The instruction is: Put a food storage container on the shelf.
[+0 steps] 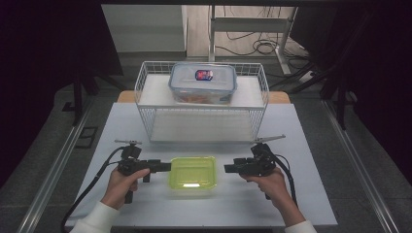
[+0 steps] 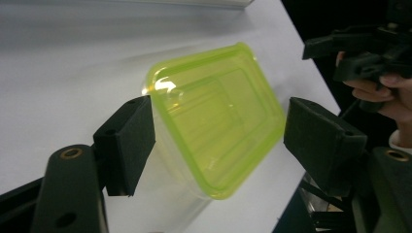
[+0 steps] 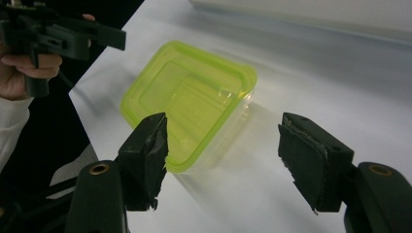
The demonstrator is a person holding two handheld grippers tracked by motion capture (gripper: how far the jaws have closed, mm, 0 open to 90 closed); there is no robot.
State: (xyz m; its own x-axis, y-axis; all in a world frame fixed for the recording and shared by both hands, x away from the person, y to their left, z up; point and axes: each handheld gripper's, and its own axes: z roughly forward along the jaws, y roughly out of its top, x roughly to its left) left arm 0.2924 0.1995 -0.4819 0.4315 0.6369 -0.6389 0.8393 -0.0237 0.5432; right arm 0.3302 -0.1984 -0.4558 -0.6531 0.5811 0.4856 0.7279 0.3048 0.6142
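Observation:
A clear plastic box with a yellow-green lid (image 1: pixel 193 172) rests on the white table near its front edge. My left gripper (image 1: pixel 167 167) points right at the box's left side, jaws open, with the lid (image 2: pixel 218 116) seen between them. My right gripper (image 1: pixel 227 168) points left at the box's right side, a short gap away, jaws open; the box (image 3: pixel 189 102) lies just ahead of its left jaw. Neither gripper holds anything. The other hand and its gripper (image 3: pixel 58 34) show beyond the box.
A white wire basket shelf (image 1: pixel 201 121) stands behind the box at the table's middle. On its top sits a clear lidded food container (image 1: pixel 202 82) with a blue-red label. The table's edges (image 1: pixel 311 194) fall off to dark floor on both sides.

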